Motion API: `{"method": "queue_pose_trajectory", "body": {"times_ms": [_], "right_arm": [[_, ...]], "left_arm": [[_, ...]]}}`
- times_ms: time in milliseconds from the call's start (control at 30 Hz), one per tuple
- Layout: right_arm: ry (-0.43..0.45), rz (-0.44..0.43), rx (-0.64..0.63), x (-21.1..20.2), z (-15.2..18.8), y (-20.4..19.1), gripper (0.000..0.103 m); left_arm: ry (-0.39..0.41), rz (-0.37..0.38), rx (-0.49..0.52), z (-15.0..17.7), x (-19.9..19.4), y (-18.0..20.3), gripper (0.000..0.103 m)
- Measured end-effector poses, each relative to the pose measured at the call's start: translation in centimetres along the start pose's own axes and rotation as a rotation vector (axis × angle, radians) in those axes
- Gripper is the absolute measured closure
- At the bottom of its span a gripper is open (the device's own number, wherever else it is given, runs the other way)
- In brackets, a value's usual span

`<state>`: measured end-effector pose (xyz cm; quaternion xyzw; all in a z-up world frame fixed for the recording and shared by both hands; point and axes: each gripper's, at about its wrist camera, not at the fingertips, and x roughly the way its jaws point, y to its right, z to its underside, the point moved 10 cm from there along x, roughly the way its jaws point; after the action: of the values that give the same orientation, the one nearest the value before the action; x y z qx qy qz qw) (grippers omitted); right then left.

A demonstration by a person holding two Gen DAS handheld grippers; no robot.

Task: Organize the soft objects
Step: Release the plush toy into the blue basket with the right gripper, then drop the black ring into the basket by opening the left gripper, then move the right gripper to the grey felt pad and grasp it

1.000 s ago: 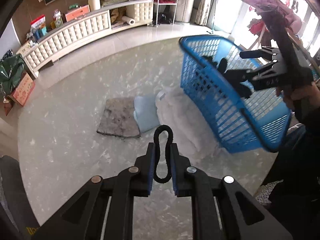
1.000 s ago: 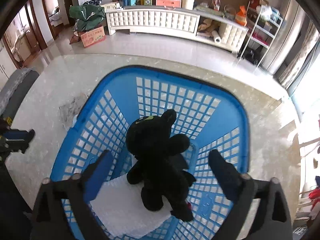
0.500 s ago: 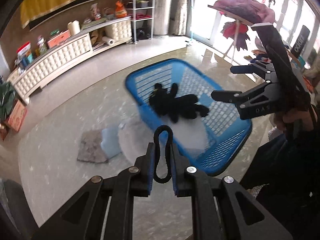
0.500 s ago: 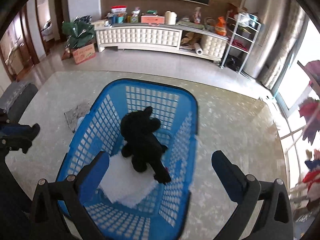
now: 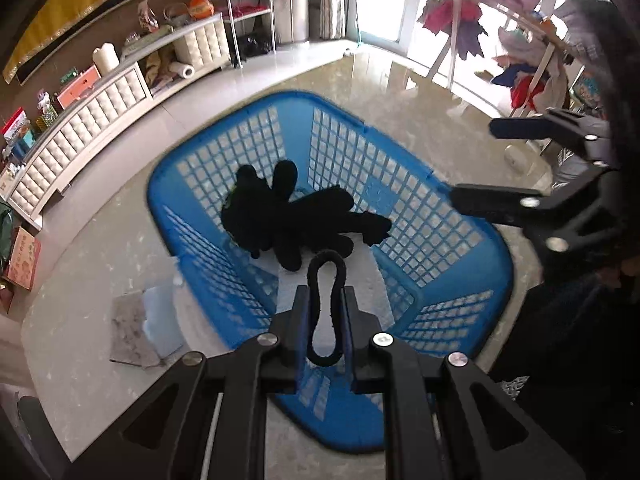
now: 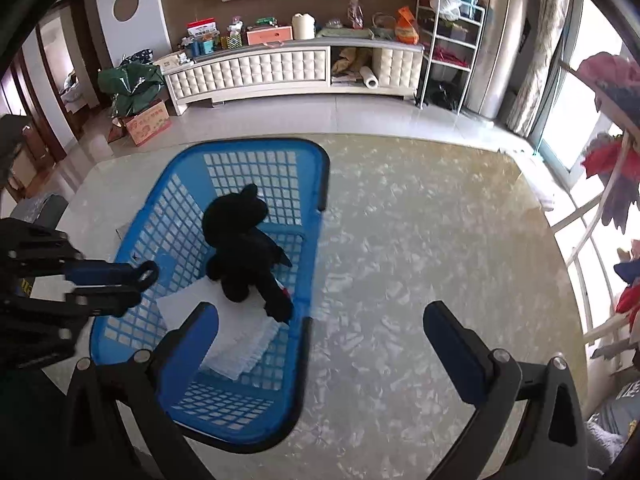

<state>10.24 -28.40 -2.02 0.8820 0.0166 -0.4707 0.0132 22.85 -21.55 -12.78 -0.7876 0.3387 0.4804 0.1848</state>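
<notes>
A blue lattice basket (image 5: 440,216) stands on the marbled tabletop (image 6: 420,240). Inside it a black plush toy (image 5: 296,216) lies on a folded white cloth (image 5: 360,264). My left gripper (image 5: 326,308) hangs above the basket's near side, shut on a black elastic loop (image 5: 325,272) that sticks out past its tips. My right gripper (image 6: 320,320) is open and holds nothing; its left finger is over the basket (image 6: 176,208) and its right finger over bare tabletop. In the right wrist view the plush (image 6: 240,252), the white cloth (image 6: 236,340) and the left gripper (image 6: 136,284) also show.
A grey cloth (image 5: 128,328) and a pale blue cloth (image 5: 164,316) lie on the tabletop left of the basket. A long white cabinet (image 6: 280,68) and a wire shelf (image 6: 448,40) stand by the far wall. A rack of clothes (image 5: 520,40) is by the window.
The left gripper has carried the loop from above the cloths on the tabletop to above the basket. The right gripper has slid right, so the basket now sits left in its view.
</notes>
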Motion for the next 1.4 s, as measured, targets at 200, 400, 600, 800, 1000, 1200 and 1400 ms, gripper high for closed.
{"method": "queue_pose_trajectory", "body": {"times_ms": [200,400,600,800,1000,1200,1400], "right_arm": [[-0.042,-0.001,0.000,1.1,0.8,0.3,0.000],[-0.054,-0.002,0.002,1.3,0.9,0.7,0.000],[-0.064,-0.002,-0.010,1.8,1.2,0.5,0.000],[-0.032,-0.014,-0.030,1.3,0.7,-0.4,0.000],[0.000,-0.040,-0.119,0.6,-0.5,-4.1,0.000],[0.017,-0.122,-0.135,-0.5,-1.5,-9.1,0.000],[0.010,-0.135,-0.198,-0.1,-2.9,-13.9,0.000]], "left_arm": [[-0.068,-0.017,-0.007,0.2,3.4,-0.1,0.089],[-0.083,-0.042,0.000,0.4,4.4,-0.3,0.061],[-0.054,-0.025,0.016,-0.5,3.8,0.1,0.020],[0.003,-0.037,0.002,-0.8,1.7,-0.9,0.019],[0.077,-0.077,-0.021,0.0,-2.2,-2.9,0.019],[0.125,-0.130,-0.062,2.2,-6.0,-6.1,0.018],[0.134,-0.182,-0.114,5.3,-8.1,-9.8,0.014]]}}
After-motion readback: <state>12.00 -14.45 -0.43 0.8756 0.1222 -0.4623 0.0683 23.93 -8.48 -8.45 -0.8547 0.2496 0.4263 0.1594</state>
